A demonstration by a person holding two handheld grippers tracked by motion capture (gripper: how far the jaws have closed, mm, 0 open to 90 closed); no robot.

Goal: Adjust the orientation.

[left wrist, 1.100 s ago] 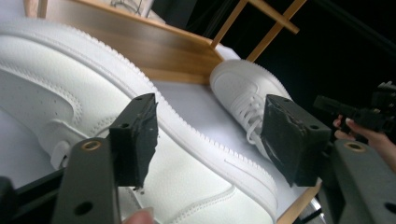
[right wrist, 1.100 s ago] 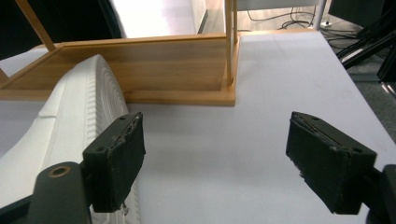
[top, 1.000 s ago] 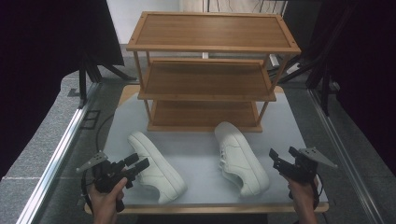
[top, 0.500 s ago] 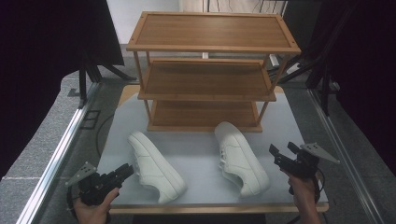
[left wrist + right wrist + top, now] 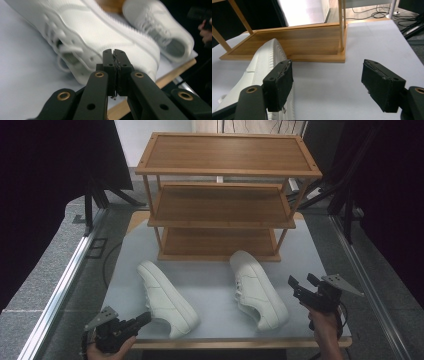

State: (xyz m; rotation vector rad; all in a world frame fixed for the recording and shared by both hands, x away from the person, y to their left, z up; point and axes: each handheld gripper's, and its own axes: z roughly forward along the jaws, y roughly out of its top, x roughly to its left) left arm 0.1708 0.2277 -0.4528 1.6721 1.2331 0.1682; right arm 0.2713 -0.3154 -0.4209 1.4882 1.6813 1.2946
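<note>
Two white sneakers lie on the grey mat (image 5: 215, 280) in front of a three-tier wooden rack (image 5: 225, 195). My left gripper (image 5: 144, 318) is low at the near-left table edge, pointing at the side of the left sneaker (image 5: 165, 297) near its heel. Its jaws have just been closing and are now shut (image 5: 115, 53) with nothing between them, the left sneaker (image 5: 100, 32) just beyond the tips. My right gripper (image 5: 301, 280) stands open to the right of the right sneaker (image 5: 257, 290). Its pads (image 5: 329, 82) are wide apart over bare mat, the sneaker (image 5: 264, 67) beside the left pad.
The rack's bottom shelf (image 5: 294, 42) sits low on the mat just behind the sneakers. The wooden table edge (image 5: 225, 342) runs along the front. Metal rails (image 5: 65, 280) and grey floor flank the table, with cables (image 5: 384, 13) behind the rack.
My left gripper has dropped back toward the near-left table edge and its jaws have gone from open to shut. The right gripper and both sneakers have stayed put.
</note>
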